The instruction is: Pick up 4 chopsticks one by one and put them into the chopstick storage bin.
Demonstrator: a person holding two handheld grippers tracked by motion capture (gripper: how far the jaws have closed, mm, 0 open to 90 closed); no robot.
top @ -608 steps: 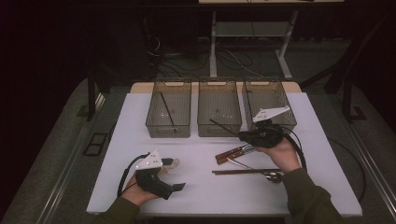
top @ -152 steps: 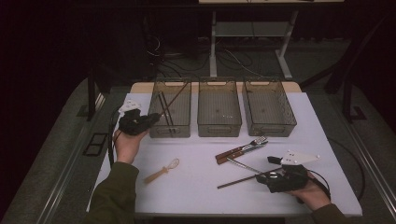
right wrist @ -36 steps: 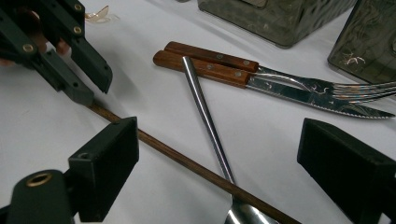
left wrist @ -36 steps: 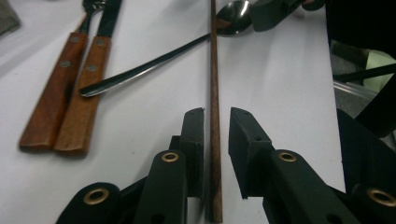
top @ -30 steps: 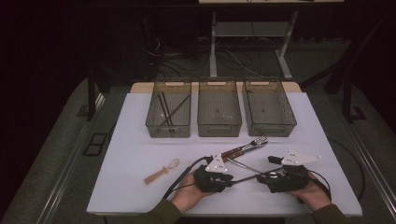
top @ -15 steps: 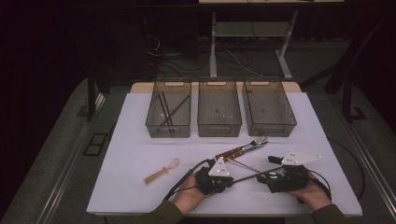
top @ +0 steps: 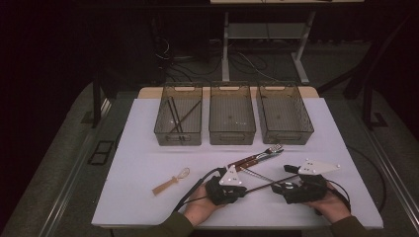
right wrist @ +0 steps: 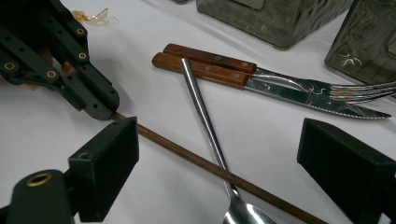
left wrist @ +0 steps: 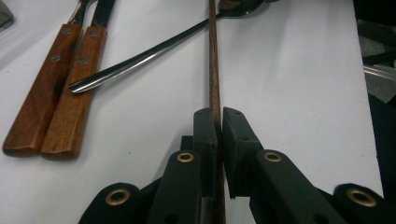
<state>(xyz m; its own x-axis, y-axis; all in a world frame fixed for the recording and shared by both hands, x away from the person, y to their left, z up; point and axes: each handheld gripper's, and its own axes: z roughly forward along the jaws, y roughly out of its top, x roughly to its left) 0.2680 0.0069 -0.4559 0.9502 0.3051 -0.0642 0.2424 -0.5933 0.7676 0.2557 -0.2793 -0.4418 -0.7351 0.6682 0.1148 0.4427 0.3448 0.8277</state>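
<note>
A thin brown chopstick (left wrist: 214,60) lies on the white table (top: 148,153), and my left gripper (left wrist: 218,116) is shut on its near end. From above, the left gripper (top: 244,190) sits at the front middle, with the chopstick (top: 264,184) running right toward my right gripper (top: 277,187). The right gripper (right wrist: 224,154) stands wide open, its jaws on either side of the chopstick (right wrist: 187,156) and of a steel spoon (right wrist: 201,109) that crosses it. Neither jaw touches anything. The left gripper (right wrist: 105,105) also appears at the upper left of the right gripper view.
A wooden-handled knife and fork (top: 254,158) lie side by side behind the grippers. A small amber spoon (top: 170,181) lies at the front left. Three mesh bins stand at the back: the left bin (top: 165,133) holds dark sticks; beside it stand the middle bin (top: 232,134) and right bin (top: 286,134).
Five seconds ago my left gripper was at the left bin; now it is at the front middle on the chopstick. Over the last second both hands have kept still.
</note>
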